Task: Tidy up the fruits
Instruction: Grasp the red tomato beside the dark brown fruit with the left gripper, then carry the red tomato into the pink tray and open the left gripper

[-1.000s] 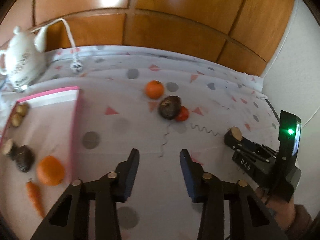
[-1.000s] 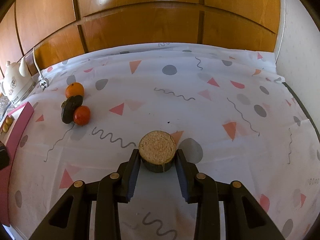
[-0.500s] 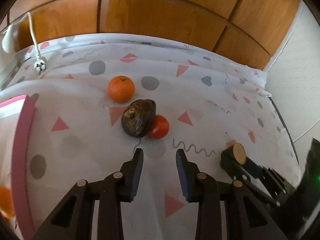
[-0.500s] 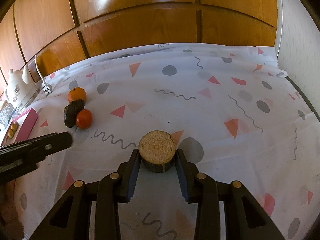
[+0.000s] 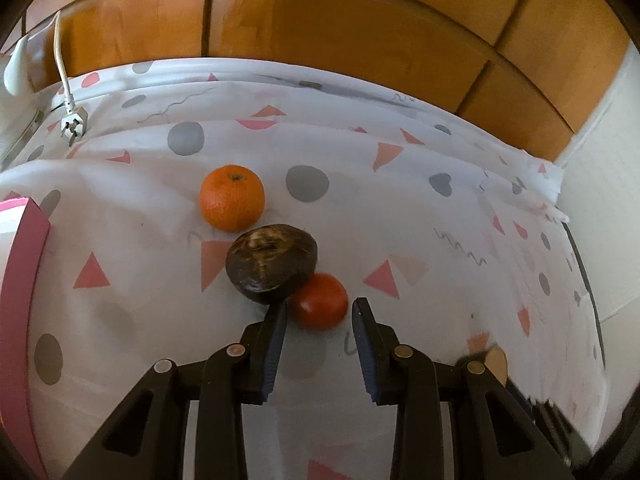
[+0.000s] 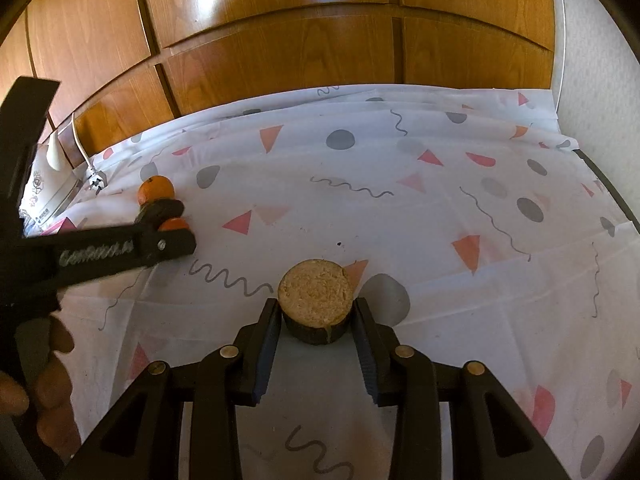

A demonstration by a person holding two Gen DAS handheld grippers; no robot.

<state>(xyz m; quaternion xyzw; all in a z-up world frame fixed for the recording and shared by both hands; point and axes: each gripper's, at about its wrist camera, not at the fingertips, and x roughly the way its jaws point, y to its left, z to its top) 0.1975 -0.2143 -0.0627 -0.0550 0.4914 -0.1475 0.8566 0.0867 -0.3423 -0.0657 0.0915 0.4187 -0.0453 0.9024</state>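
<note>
Left gripper (image 5: 320,312) spread wide, jaws low over the table and flanking a small red tomato (image 5: 319,301) without touching it. Pressed against that tomato at 10 o'clock, a dark brown avocado-like fruit (image 5: 271,264) with a mottled skin, its near edge just above the left fingertip. Farther out at 11 o'clock, a round orange (image 5: 232,197), close to the dark fruit but contact unclear. Beneath all three, a white tablecloth printed with pink triangles and grey dots (image 5: 400,216) over the table. At 9 o'clock, the rim of a pink tray (image 5: 24,280). At 10 o'clock by the wooden wall panels (image 5: 340,32), a white power plug and cord (image 5: 72,120).

Right gripper (image 6: 316,312) closed narrow on a short dark cylinder with a tan cork-like top (image 6: 316,300), both pads against its sides. At 10 o'clock, seen from the side, the other gripper reaching into the fruit cluster; beyond it a white kettle (image 6: 48,192).
</note>
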